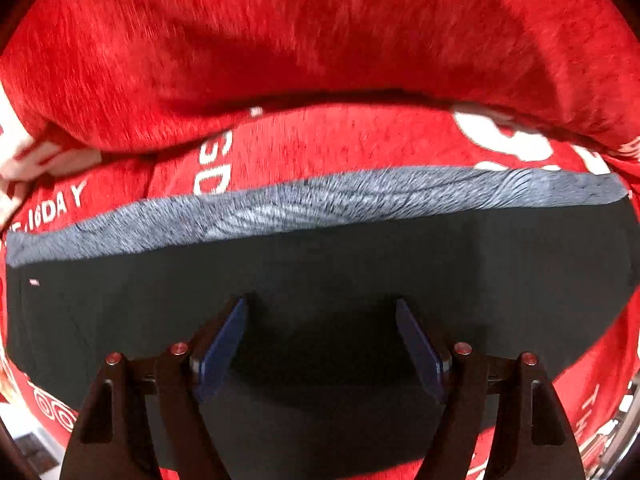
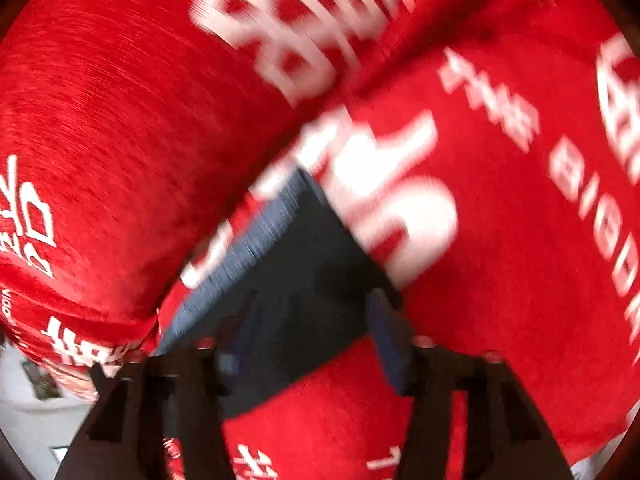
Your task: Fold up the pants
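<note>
Black pants with a grey ribbed waistband lie flat on a red cloth with white lettering. My left gripper is open, its blue-padded fingers spread just above the black fabric near the waistband. In the blurred right wrist view a corner of the pants with the grey band lies on the red cloth. My right gripper is open over that corner, holding nothing.
A big raised fold of the red cloth bulges beyond the waistband; it also shows in the right wrist view. A pale floor shows at the lower left past the cloth's edge. A metal rim sits at the right.
</note>
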The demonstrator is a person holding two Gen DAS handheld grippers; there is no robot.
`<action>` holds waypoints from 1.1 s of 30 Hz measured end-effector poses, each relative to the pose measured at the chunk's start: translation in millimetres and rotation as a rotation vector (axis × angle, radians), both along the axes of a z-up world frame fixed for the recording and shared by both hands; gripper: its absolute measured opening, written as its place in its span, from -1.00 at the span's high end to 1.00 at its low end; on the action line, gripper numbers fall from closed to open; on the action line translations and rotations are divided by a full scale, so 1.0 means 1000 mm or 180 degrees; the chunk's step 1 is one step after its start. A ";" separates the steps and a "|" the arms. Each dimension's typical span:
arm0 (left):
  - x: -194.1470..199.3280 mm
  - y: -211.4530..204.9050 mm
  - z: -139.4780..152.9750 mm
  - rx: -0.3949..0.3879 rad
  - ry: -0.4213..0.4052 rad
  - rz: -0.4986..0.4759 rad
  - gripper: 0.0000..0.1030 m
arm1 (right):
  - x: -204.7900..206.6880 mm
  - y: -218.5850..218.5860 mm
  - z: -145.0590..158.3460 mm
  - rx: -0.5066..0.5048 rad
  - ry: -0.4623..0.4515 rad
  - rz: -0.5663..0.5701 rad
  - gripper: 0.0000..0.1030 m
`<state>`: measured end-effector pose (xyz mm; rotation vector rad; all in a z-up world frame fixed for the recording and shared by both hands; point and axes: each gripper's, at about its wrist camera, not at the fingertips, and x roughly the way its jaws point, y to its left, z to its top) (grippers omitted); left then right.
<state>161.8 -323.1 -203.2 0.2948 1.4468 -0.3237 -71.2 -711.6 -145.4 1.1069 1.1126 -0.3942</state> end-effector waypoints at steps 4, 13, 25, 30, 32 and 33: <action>-0.002 -0.003 -0.001 0.0039 -0.0103 -0.0035 -0.53 | 0.001 0.005 -0.021 0.0077 -0.0017 -0.0117 1.00; 0.010 -0.008 0.010 0.0026 -0.0221 -0.0040 -0.57 | -0.017 -0.006 0.001 0.0139 -0.0090 -0.0207 -0.10; 0.063 -0.018 -0.020 0.0159 -0.0399 0.0210 -0.72 | 0.005 0.030 -0.034 0.0370 -0.0118 -0.0138 0.67; 0.088 0.000 -0.015 0.0160 -0.0352 0.0424 -0.72 | -0.007 0.034 -0.026 0.0328 0.0099 -0.0200 0.38; 0.087 0.014 -0.005 0.0135 -0.0392 0.0396 -0.72 | -0.018 0.043 -0.016 0.0301 0.0167 -0.0172 0.37; 0.085 0.023 0.001 0.0151 -0.0420 0.0359 -0.72 | -0.022 0.051 -0.011 0.0283 0.0179 -0.0112 0.37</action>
